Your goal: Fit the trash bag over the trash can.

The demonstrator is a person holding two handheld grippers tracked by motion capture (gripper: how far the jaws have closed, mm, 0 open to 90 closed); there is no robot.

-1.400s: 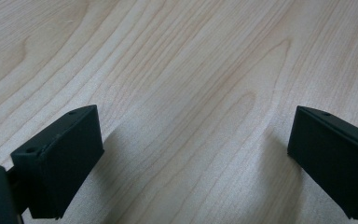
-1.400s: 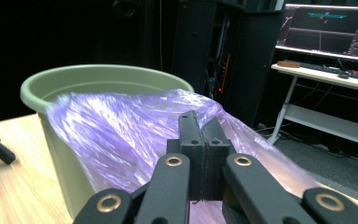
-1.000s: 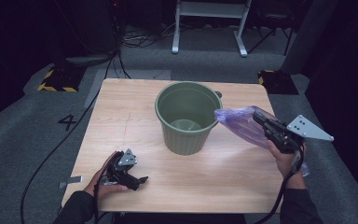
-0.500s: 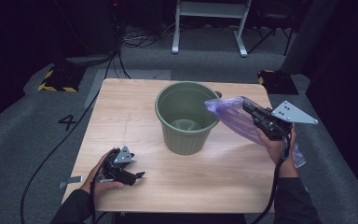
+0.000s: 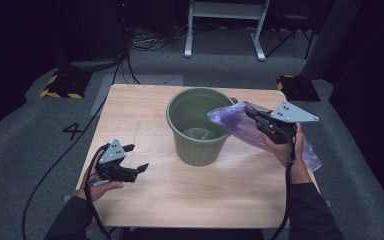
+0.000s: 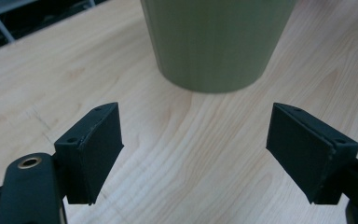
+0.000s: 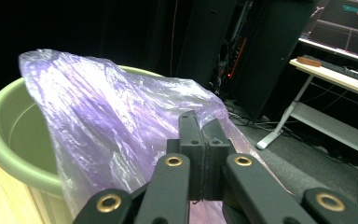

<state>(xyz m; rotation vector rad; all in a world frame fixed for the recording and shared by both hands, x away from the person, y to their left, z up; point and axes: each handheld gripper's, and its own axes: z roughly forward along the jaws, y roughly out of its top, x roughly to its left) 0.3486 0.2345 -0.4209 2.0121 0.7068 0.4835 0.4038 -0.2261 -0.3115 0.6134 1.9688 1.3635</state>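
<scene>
A green plastic bucket (image 5: 198, 145) stands upright in the middle of the wooden table (image 5: 130, 110). My right gripper (image 5: 250, 111) is shut on a crumpled purple plastic bag (image 5: 228, 120), holding it at the bucket's right rim; the bag's tail hangs back past the hand. In the right gripper view the bag (image 7: 112, 121) drapes over the jaws of the gripper (image 7: 200, 128), with the bucket (image 7: 9, 135) to the left. My left gripper (image 5: 136, 158) hovers near the front left, open. Its jaws have just been closing a little, with nothing between them (image 6: 193, 149). They point at the bucket's base (image 6: 214, 42).
Grey carpet surrounds the table, with a "4" marked on the floor (image 5: 73, 131) at the left. Cables (image 5: 55, 165) trail off the left side. A white metal frame (image 5: 225, 25) and dark equipment stand beyond the far edge.
My right gripper has carried the purple bag leftward to the bucket's rim. My left gripper has lifted a little off the table.
</scene>
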